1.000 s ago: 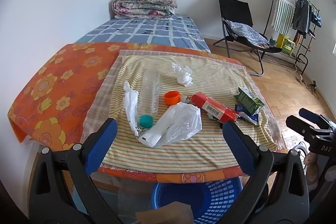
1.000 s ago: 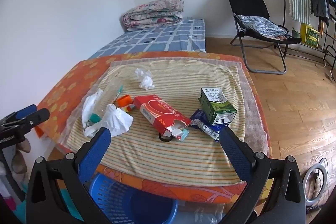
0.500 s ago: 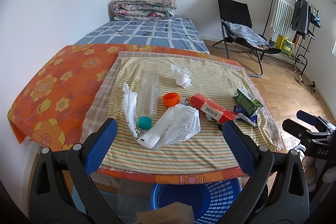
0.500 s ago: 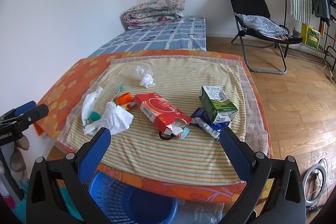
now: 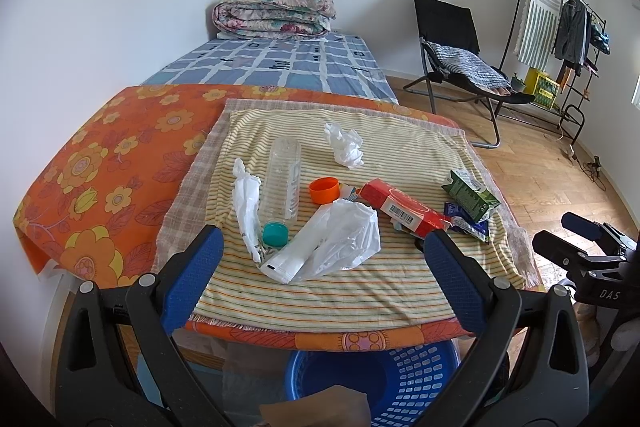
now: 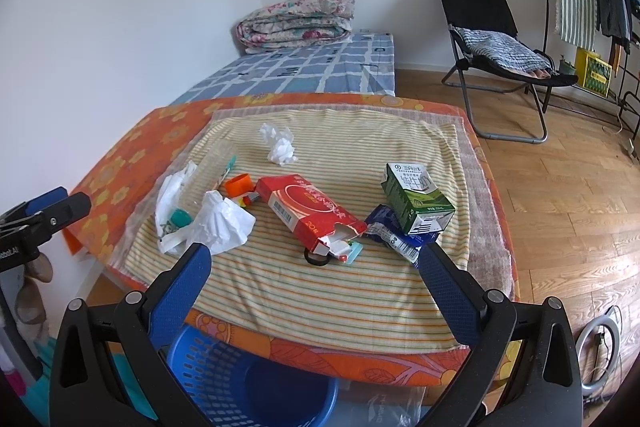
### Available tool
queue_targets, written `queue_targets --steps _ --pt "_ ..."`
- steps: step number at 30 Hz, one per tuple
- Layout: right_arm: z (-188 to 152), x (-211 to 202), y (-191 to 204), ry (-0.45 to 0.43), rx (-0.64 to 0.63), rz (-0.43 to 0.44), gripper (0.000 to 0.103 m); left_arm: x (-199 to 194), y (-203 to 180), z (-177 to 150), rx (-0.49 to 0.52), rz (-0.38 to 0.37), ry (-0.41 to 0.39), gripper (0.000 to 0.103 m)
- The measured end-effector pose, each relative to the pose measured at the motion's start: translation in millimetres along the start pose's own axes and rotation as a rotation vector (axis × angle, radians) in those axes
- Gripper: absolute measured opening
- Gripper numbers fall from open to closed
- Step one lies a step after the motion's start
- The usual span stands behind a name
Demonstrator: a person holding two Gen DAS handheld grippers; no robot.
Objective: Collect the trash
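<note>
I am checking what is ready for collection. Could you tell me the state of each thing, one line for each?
left gripper: open, empty
right gripper: open, empty
clear bottle: lying down, uncapped
red box: lying flat, end flap torn open
green carton: tilted on the blue wrapper
tissue: crumpled
blue basket: below the table edge, appears empty
</note>
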State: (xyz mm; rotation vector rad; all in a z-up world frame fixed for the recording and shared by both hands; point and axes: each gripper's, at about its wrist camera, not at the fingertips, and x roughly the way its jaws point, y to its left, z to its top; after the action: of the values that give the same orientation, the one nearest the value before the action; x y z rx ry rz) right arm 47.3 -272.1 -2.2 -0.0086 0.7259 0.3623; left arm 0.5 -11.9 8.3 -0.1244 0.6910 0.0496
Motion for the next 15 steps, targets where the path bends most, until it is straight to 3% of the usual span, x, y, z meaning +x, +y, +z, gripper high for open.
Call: queue_targets --steps 15 --pt "-4.5 2.5 -1.6 0.007 -0.008 0.001 0.103 -1.1 2.7 -1.0 -0.005 -0.003 -0.003 0.102"
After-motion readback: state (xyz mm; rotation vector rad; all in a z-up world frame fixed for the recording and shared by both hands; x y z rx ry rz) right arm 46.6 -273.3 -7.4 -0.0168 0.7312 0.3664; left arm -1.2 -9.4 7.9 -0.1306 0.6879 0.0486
